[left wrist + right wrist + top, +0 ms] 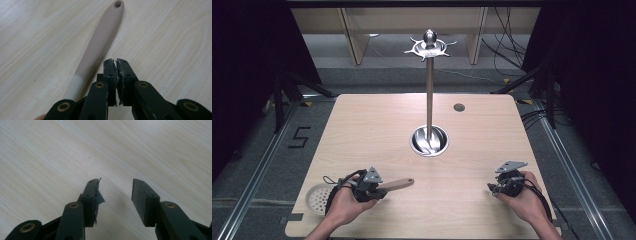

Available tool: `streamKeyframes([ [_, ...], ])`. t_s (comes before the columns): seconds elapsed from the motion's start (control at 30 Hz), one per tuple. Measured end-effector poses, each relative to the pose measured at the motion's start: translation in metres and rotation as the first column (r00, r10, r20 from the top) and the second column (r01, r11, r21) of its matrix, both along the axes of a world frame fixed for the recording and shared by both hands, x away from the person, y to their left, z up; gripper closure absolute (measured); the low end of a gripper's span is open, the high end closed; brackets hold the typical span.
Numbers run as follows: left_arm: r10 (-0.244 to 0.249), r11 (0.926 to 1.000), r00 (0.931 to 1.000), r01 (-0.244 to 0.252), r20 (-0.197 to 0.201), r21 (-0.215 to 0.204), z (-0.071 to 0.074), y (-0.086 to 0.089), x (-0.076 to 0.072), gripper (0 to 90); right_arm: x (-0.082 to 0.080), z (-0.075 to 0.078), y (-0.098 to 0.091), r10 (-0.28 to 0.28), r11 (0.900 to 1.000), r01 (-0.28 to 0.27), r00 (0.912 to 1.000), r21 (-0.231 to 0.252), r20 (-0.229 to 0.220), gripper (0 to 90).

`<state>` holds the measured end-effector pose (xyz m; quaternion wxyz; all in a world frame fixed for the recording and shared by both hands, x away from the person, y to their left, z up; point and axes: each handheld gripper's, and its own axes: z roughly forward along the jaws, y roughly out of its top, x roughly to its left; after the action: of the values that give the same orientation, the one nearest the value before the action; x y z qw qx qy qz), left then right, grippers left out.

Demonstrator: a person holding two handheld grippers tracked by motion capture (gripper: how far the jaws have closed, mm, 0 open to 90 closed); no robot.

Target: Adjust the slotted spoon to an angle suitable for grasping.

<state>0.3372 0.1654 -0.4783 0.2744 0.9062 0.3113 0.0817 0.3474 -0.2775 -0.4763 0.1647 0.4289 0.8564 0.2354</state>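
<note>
At the far left of the desk (362, 120), near your edge, a white perforated skimmer head (318, 198) lies flat, partly hidden behind your left hand (343, 202). Your left tongs (379, 191) rest low over the wood just beside it, their jaws pressed together with nothing between them; in the left gripper view the worn pads meet edge to edge. The skimmer's beige handle (100, 41) runs alongside those jaws, outside them, its tip with the hanging hole pointing toward the desk's middle. Further right, at the centre of the desk, a metal utensil stand (429, 90) rises upright from a round shiny base (430, 141), topped by a ring of hooks and a ball. Beyond it, a small dark round cap (459, 107) sits in the wood. At the right, your right hand (524, 197) holds the right tongs (491, 188) near the desk's near edge, jaws spread apart over bare wood, one pad's lining frayed
</note>
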Motion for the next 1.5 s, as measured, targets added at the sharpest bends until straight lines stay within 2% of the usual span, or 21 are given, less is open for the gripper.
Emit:
streamKeyframes([
  [0.13,0.018,0.9997,0.9998,-0.018,0.002,0.016,0.005,-0.001,0.006,87.0,-0.003,0.001,0.004,0.0,1.0,0.0,1.0,0.0,-0.01,56.8],
  [0.2,0.008,0.9994,1.0,-0.008,-0.003,0.034,0.01,-0.002,0.012,84.1,-0.003,0.001,0.004,0.001,1.0,-0.001,1.0,0.0,-0.009,56.7],
  [0.23,-0.003,0.9982,1.0,0.003,0.002,0.059,0.013,-0.005,0.018,82.2,-0.003,0.001,0.003,0.006,1.0,-0.006,1.0,-0.004,0.003,56.7],
  [0.27,-0.003,0.9982,1.0,0.003,0.002,0.059,0.013,-0.005,0.018,79.7,-0.004,0.001,0.003,-0.001,1.0,0.001,1.0,0.001,0.0,56.6],
  [0.33,-0.021,0.9932,0.9998,0.021,0.003,0.115,0.016,-0.01,0.024,76.3,-0.003,0.001,0.002,0.004,1.0,-0.004,1.0,-0.001,0.007,56.6],
  [0.37,-0.07,0.9823,0.9972,0.073,-0.026,0.172,0.018,-0.014,0.03,66.0,-0.004,0.002,0.002,-0.013,0.9999,0.013,0.9999,0.009,-0.006,56.5],
  [0.5,-0.075,0.9799,0.9966,0.08,-0.036,0.183,0.015,-0.024,0.037,52.9,-0.003,0.0,0.002,0.003,1.0,-0.003,1.0,0.008,0.0,56.4],
  [0.53,-0.11,0.9669,0.9921,0.121,-0.059,0.225,0.012,-0.029,0.043,50.6,-0.003,0.0,0.003,0.006,0.9999,-0.006,1.0,0.008,-0.002,56.4],
  [0.57,-0.106,0.9648,0.9914,0.121,-0.076,0.233,0.01,-0.033,0.046,49.1,-0.003,0.0,0.003,0.007,1.0,-0.007,1.0,0.007,-0.002,56.3],
  [0.67,-0.103,0.9616,0.9889,0.127,-0.107,0.243,0.007,-0.039,0.049,45.3,-0.004,0.0,0.004,0.001,0.9999,-0.001,0.9999,0.013,-0.011,55.9],
  [0.73,-0.118,0.9534,0.9847,0.148,-0.129,0.263,0.006,-0.047,0.053,44.3,-0.004,0.0,0.003,0.013,0.9999,-0.013,0.9999,-0.004,0.001,55.6],
  [0.97,-0.145,0.9429,0.9771,0.184,-0.156,0.277,0.006,-0.058,0.062,42.6,-0.004,0.0,0.004,-0.002,1.0,0.002,1.0,0.004,-0.009,55.3],
  [1.07,-0.141,0.942,0.9774,0.181,-0.158,0.282,0.006,-0.059,0.065,42.4,-0.003,-0.001,0.003,0.014,0.9999,-0.014,0.9999,-0.003,0.005,55.2],
  [1.1,-0.13,0.9477,0.9776,0.171,-0.166,0.269,0.006,-0.06,0.067,42.5,-0.003,-0.001,0.002,0.007,1.0,-0.007,1.0,0.002,-0.004,55.1],
  [1.13,-0.135,0.9459,0.9752,0.18,-0.176,0.27,0.006,-0.06,0.068,42.6,-0.003,-0.002,0.002,0.009,0.9999,-0.009,1.0,0.004,0.002,55.1],
  [1.2,-0.121,0.9488,0.9744,0.17,-0.19,0.266,0.006,-0.061,0.069,43.4,-0.003,-0.001,0.002,0.009,1.0,-0.009,1.0,0.003,-0.005,55.1],
  [1.27,-0.12,0.9473,0.974,0.171,-0.192,0.271,0.006,-0.061,0.069,44.6,-0.003,-0.001,0.002,0.007,1.0,-0.007,0.9999,0.003,-0.007,55.1],
  [1.3,-0.125,0.9429,0.9716,0.18,-0.201,0.28,0.006,-0.062,0.07,45.8,-0.003,-0.002,0.002,0.005,1.0,-0.005,1.0,0.005,-0.006,55.0],
  [1.4,-0.12,0.9441,0.9693,0.178,-0.214,0.277,0.005,-0.064,0.07,48.1,-0.004,-0.001,0.002,0.007,1.0,-0.007,0.9997,-0.002,-0.023,54.9],
  [1.43,-0.13,0.9397,0.9665,0.191,-0.222,0.284,0.005,-0.065,0.071,48.9,-0.004,-0.001,0.003,0.007,0.9999,-0.007,0.9998,-0.01,-0.02,54.8],
  [1.5,-0.134,0.9372,0.9649,0.198,-0.226,0.287,0.004,-0.066,0.072,49.5,-0.004,-0.001,0.003,0.003,1.0,-0.003,0.9998,-0.008,-0.021,54.8],
])
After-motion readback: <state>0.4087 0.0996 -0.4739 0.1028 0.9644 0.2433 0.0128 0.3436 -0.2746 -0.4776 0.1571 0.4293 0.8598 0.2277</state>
